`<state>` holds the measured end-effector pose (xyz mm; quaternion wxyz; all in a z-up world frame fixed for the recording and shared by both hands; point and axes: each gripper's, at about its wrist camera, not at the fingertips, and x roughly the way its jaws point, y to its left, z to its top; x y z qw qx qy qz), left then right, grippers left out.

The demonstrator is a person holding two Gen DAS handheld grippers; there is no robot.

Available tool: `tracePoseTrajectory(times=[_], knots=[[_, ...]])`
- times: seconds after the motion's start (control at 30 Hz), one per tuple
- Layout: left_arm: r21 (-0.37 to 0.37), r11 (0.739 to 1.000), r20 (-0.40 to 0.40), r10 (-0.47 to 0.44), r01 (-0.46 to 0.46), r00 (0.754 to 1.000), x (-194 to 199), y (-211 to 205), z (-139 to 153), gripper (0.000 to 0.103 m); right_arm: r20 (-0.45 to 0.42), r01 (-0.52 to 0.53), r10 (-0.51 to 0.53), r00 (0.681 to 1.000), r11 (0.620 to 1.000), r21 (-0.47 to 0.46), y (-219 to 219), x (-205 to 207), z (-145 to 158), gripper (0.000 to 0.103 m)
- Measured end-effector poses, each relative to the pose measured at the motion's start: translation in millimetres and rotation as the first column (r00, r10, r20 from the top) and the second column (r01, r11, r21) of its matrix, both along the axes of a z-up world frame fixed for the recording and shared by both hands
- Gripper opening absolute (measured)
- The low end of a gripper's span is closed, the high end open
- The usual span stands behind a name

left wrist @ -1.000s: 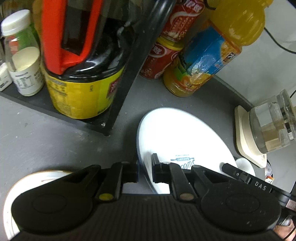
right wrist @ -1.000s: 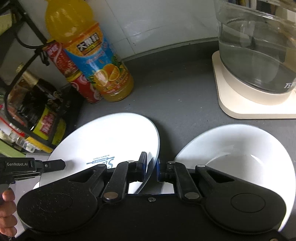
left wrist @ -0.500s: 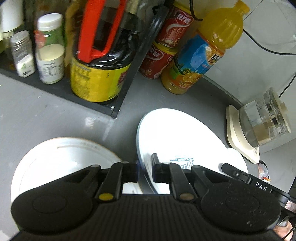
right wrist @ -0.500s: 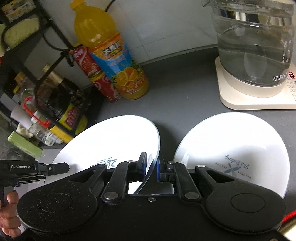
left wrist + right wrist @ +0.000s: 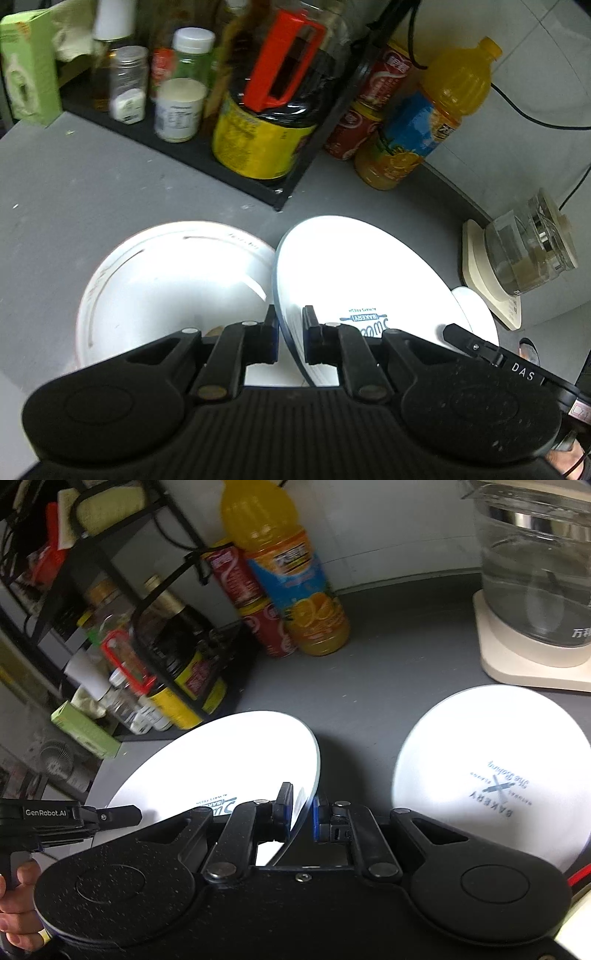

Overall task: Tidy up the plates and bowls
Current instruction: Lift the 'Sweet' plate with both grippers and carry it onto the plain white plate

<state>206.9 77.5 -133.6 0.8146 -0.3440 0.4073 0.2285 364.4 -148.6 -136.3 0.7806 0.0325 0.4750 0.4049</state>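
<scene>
White china sits pinched at opposite rims: the left gripper [image 5: 290, 334] and the right gripper [image 5: 303, 816] are each clamped on the same printed plate [image 5: 354, 273], held tilted above the grey counter [image 5: 92, 192]. Just left of it lies a white bowl [image 5: 166, 280]; to its right a second printed plate [image 5: 491, 771] rests flat. Beyond stand an orange juice bottle [image 5: 291, 579], red cans [image 5: 354, 129], a black rack [image 5: 207, 147] and a glass kettle [image 5: 535, 565].
</scene>
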Motion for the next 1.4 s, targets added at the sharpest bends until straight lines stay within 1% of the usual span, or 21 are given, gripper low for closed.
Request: tracePoseTrajectory(times=[0.33, 0.57, 0.8, 1.07, 1.2, 1.3, 1.4], knots=[[0.006, 0.997, -0.018, 0.075, -0.075, 0.997, -40.4, -0.9, -0.6, 0.010, -0.012, -0.080, 0.080, 0.997, 0.997, 0.005, 15.8, -20.1, -3.0, 0.010], [-0.001, 0.993, -0.033, 0.114, -0.114, 0.993, -60.3, 1.2, -4.8, 0.010, -0.008, -0.124, 0.124, 0.992, 0.992, -0.009, 26.7, -30.3, -3.4, 0.010], [-0.014, 0.991, -0.052, 0.133, -0.134, 0.990, -71.6, 3.1, -13.6, 0.010, -0.005, -0.146, 0.146, 0.989, 0.989, -0.017, 32.9, -37.4, -5.4, 0.010], [-0.030, 0.988, -0.070, 0.149, -0.151, 0.986, -76.1, 11.6, -24.7, 0.011, 0.008, -0.164, 0.165, 0.986, 0.986, -0.038, 44.0, -43.4, -6.2, 0.009], [-0.052, 0.985, -0.084, 0.160, -0.165, 0.983, -79.2, 17.6, -35.9, 0.012, 0.037, -0.168, 0.170, 0.985, 0.984, -0.058, 53.0, -50.9, -6.7, 0.009], [-0.045, 0.984, -0.104, 0.166, -0.172, 0.980, -81.1, 19.2, -42.8, 0.014, 0.044, -0.178, 0.181, 0.982, 0.982, -0.069, 60.7, -55.2, -7.9, 0.008], [-0.054, 0.981, -0.119, 0.179, -0.187, 0.977, -84.6, 24.3, -50.5, 0.015, 0.052, -0.186, 0.191, 0.980, 0.979, -0.084, 67.3, -59.2, -9.4, 0.008]])
